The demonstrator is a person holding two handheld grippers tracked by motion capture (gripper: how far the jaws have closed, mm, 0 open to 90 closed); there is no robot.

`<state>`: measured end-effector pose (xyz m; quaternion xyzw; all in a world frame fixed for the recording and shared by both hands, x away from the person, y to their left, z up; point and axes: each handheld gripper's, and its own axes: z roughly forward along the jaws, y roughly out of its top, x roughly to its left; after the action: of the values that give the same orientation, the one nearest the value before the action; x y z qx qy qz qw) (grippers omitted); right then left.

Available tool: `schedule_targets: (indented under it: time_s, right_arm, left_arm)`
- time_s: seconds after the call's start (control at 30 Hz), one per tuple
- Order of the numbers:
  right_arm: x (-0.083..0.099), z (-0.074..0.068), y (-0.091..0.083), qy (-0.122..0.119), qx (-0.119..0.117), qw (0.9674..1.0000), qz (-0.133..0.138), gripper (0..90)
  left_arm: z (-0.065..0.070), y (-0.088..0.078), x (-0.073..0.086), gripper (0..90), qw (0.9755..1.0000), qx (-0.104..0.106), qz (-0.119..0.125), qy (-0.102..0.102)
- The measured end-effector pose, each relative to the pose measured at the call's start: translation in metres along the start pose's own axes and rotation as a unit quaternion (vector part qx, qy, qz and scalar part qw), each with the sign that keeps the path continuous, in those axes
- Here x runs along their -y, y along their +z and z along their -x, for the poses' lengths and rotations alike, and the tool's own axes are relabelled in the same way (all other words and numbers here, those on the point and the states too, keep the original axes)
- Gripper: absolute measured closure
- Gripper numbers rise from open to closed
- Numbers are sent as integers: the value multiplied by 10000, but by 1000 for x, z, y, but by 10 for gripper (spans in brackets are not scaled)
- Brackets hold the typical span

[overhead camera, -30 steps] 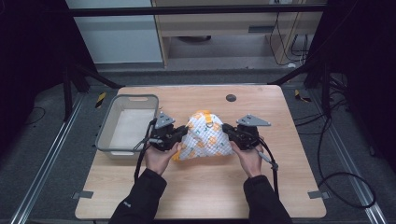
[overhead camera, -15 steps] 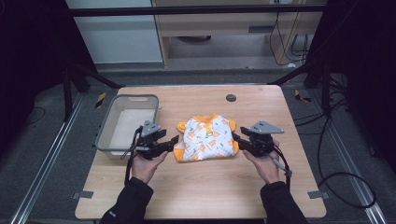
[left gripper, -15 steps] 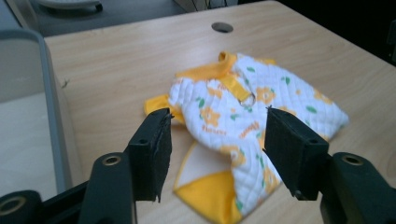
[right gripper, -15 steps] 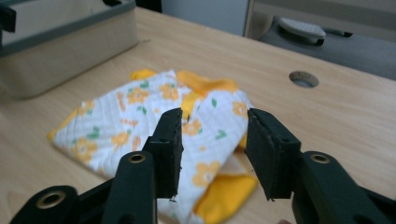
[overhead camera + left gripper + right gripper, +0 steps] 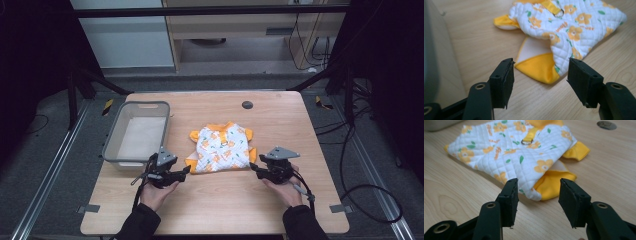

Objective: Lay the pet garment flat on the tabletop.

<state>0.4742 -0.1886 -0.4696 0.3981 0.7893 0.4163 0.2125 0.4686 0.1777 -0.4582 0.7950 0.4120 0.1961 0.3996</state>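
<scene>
Both tools sit low at the near corners of the small quilted white garment with orange flowers and yellow trim (image 5: pixel 221 148), which lies flat in the middle of the pale wooden bench (image 5: pixel 215 210), just right of the grey plastic tub (image 5: pixel 111 150). The left tool (image 5: pixel 185 170) is released, its jaws having just been opening, and in the left gripper view the yellow hem flap (image 5: pixel 537 68) lies ahead of the gap with nothing pinched. The right tool (image 5: pixel 254 169) is likewise let go, jaws just widened, the yellow cuff (image 5: pixel 552 185) just beyond its pads. The risk, as I read it: a bite taken now could catch only the thin yellow lining rather than the quilted layers, so the fold peels open on a lift; or a lower pad could snag on the bench and bunch the cloth. Uneven pulls would skew it. There is small orange lettering on the quilting (image 5: pixel 562 26), too small to read with confidence; a metal ring (image 5: pixel 526 142) sits on the yellow strap.
</scene>
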Motion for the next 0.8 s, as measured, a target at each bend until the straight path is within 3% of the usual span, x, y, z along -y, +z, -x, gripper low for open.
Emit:
schedule_targets:
  time_s: [0.1, 0.23, 0.53, 0.63, 0.8]
  right_arm:
    - [3, -4, 11, -48, -13, 9999, -154, 497]
    - [8, -12, 24, -295, -57, 9986, -435, 491]
    - [10, -9, 34, -242, -6, 9986, -466, 512]
    - [11, -9, 37, -267, 52, 9981, -546, 557]
    - [10, -10, 37, -325, 180, 9978, -545, 695]
  left_arm:
    - [3, 11, 2, 357, 9997, 54, -216, 90]
    - [7, 18, 2, 364, 9996, 126, -190, 154]
    - [16, 41, 7, 440, 9974, 43, -566, 435]
    - [20, 48, 9, 499, 9966, 55, -684, 465]
    - [24, 51, 10, 630, 9975, 41, -577, 397]
